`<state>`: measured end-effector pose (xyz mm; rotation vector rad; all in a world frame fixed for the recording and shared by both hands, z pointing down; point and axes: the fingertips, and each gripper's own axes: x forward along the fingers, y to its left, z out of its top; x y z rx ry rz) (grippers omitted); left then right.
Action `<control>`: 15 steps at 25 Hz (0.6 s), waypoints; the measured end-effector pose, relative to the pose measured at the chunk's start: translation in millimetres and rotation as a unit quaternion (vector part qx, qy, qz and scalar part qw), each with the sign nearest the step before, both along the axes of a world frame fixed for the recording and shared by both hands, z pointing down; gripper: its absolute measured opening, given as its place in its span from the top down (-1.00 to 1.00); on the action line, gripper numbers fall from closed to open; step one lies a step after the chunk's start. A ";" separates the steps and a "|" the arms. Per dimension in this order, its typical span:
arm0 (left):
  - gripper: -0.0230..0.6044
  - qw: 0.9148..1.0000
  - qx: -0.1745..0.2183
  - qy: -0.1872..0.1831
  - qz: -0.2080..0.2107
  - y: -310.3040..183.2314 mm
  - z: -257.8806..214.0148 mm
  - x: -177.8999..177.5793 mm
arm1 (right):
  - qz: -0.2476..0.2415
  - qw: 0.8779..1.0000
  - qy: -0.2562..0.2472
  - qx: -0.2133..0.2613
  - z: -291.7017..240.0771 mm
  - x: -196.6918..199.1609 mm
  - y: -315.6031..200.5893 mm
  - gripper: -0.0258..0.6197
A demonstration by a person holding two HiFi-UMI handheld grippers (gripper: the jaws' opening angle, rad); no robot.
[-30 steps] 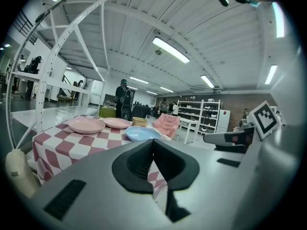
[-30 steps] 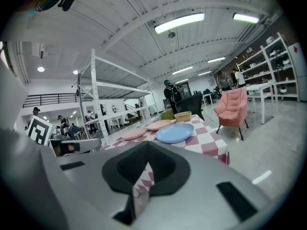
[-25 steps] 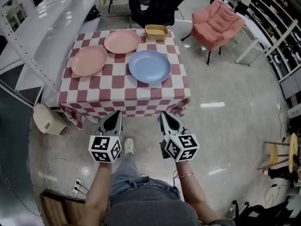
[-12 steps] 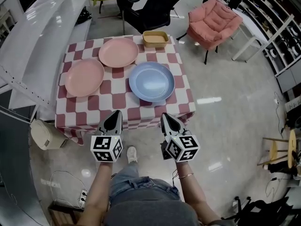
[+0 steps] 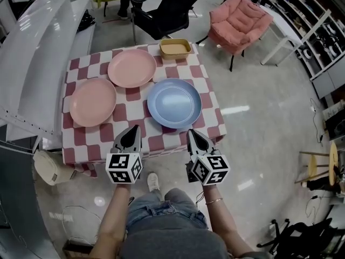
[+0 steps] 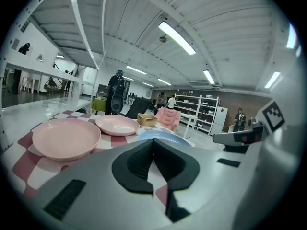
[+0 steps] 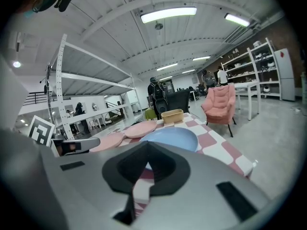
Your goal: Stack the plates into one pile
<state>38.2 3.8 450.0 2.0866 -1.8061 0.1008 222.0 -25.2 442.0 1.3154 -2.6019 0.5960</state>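
My left hand-held gripper [image 5: 132,129] and right hand-held gripper [image 5: 192,132] are both pressed together and empty, so I risk shoving the blue plate [image 5: 174,102] at twelve o'clock across the worktop [image 5: 211,108].

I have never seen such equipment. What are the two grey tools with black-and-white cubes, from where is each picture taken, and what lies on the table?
A person holds two hand tools, each with two jaws: the left gripper and the right gripper. The cubes are parts of them. One picture comes from a camera on the person's head, looking down. The other two come from cameras riding on each gripper. On the checked table lie the near pink plate, the far pink plate, a blue plate and a tan dish. Both grippers are shut and hold nothing.
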 end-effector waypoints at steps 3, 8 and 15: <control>0.88 1.000 -0.003 0.005 0.003 -8.9 0.9 -0.5 | 0.005 1.000 0.007 -0.001 0.6 1.6 -6.2 0.89; 0.88 1.000 -0.008 0.019 0.013 -29.6 7.4 3.7 | 0.013 1.000 0.018 0.000 5.7 9.2 -24.7 0.89; 0.87 1.000 -0.021 0.005 0.006 -59.3 18.7 9.1 | 0.017 1.000 0.016 -0.003 13.1 20.3 -58.6 0.89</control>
